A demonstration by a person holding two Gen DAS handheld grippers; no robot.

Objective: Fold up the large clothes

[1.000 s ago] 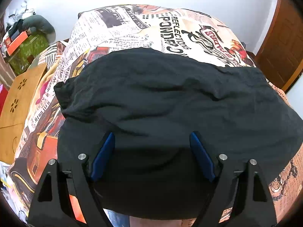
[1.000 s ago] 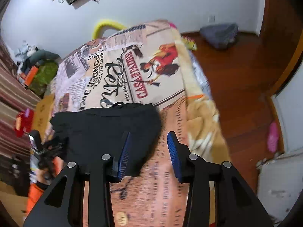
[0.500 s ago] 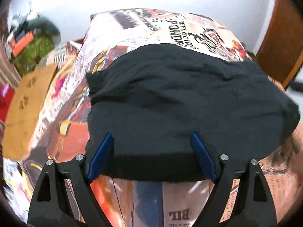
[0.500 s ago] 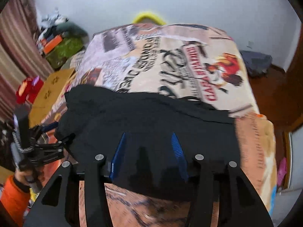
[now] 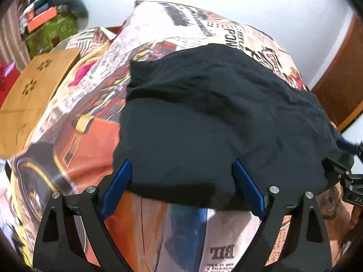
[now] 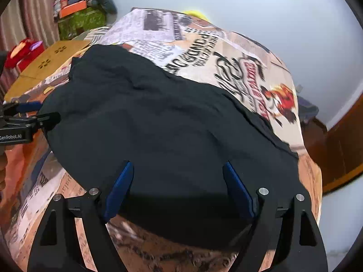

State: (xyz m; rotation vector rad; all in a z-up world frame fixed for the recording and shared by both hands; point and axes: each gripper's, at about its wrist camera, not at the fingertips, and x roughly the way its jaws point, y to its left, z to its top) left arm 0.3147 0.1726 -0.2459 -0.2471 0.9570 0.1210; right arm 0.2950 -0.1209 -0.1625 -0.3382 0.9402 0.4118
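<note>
- Left gripper: fingers spread wide, holding nothing; the near hem of the black garment lies between and beyond the blue pads.
- The garment lies spread on the printed bedspread.
- Right gripper: fingers likewise parted wide over the garment's near edge, gripping nothing.

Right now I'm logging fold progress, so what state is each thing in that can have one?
black garment: lying rumpled on the bed, held by neither gripper.
left gripper: open, fingers straddling the garment's near edge.
right gripper: open, fingers straddling the near edge.
printed bedspread: spread over the bed under the garment.
</note>
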